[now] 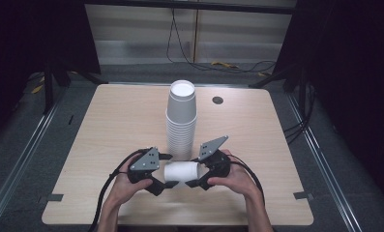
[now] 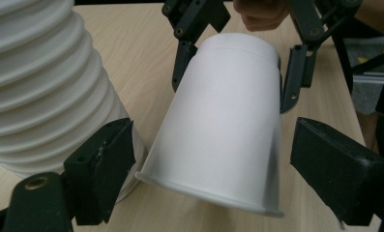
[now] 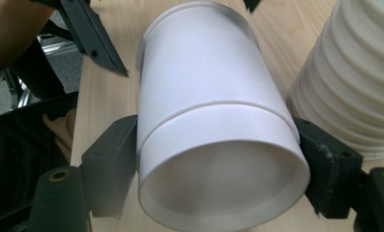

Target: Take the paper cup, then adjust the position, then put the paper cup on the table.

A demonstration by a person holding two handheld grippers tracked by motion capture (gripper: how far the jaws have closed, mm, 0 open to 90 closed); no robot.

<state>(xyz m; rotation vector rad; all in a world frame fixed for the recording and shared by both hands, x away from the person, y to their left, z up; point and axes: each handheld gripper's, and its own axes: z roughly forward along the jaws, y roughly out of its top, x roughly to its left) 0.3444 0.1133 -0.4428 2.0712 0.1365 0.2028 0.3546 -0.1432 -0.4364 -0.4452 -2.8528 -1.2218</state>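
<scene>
A single white paper cup [image 1: 181, 171] [image 2: 228, 111] [image 3: 204, 72] lies on its side near the table's front, just in front of a tall stack of upturned white cups [image 1: 182, 121] [image 2: 35, 87] [image 3: 359, 77]. Its wide rim points toward my left gripper [image 1: 169, 170] [image 2: 211, 140], whose jaws stand open on either side of that rim with small gaps. My right gripper [image 1: 193, 171] [image 3: 214, 140] is shut on the cup's narrow end, one jaw pressed to each side. A thin ring line runs round the cup near that end; whether a second cup is nested there I cannot tell.
The wooden table [image 1: 107, 121] has a round dark cable hole [image 1: 217, 100] at the back right of the stack. Bare wood lies to the left and right of the stack. Cables trail on the floor [image 1: 238, 65] behind the table, and dark frame legs stand at both sides.
</scene>
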